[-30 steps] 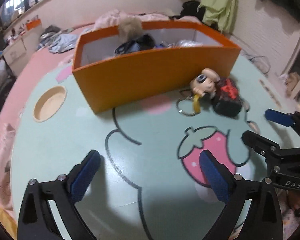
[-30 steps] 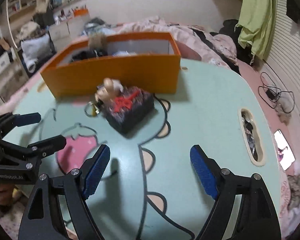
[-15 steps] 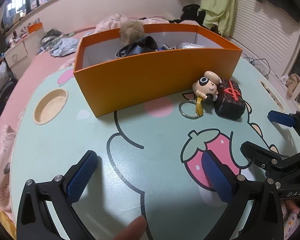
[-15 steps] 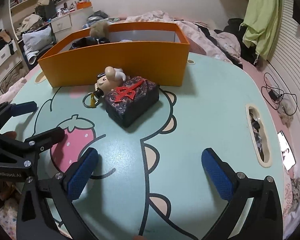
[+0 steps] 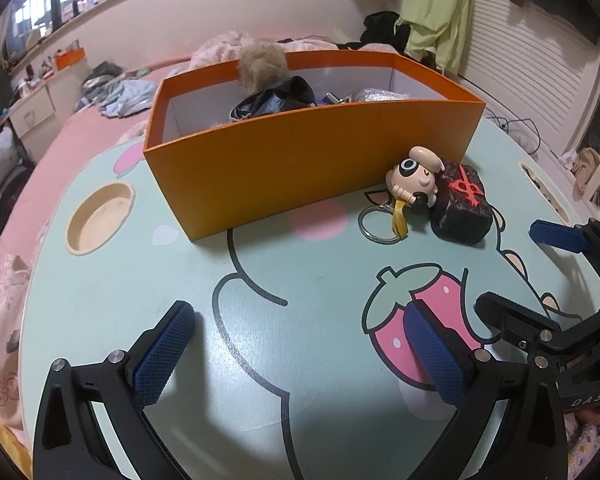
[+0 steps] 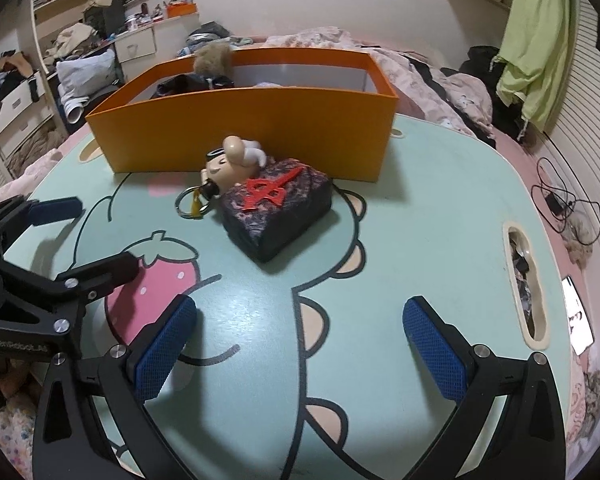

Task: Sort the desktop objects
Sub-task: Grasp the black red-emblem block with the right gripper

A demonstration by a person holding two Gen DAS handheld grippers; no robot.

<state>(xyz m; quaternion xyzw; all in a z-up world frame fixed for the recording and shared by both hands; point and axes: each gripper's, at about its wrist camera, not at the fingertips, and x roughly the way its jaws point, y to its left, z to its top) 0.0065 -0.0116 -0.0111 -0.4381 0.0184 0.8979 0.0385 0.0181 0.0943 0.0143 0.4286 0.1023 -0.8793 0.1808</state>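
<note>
Two things are left on the table (image 6: 440, 208) for sorting: a small cartoon figure keychain (image 6: 230, 166) and a dark block (image 6: 278, 206) with a red emblem on top. Both are found just in front of the orange box (image 6: 244, 132), the figure touching the block's near-left corner and lying close against the box wall.

The figure is judged light, hard and rounded, so it may be squeezed out of flat pads; its metal ring (image 5: 376, 222) and yellow strap (image 5: 400, 220) are expected to dangle. It is best taken across the head. The block is judged stiff and somewhat heavier, with flat sides that suit a grip across its shorter width.

The right gripper (image 6: 300, 344) is seen spread wide and empty above bare table, its jaws having just been opening with nothing between them. The left gripper (image 5: 300, 352) is likewise released and empty.

The box wall behind leaves little room on the far side. The box is already part filled with dark items and a fluffy ball (image 5: 262, 66). The two grippers are held near each other, so crossing should be avoided
</note>
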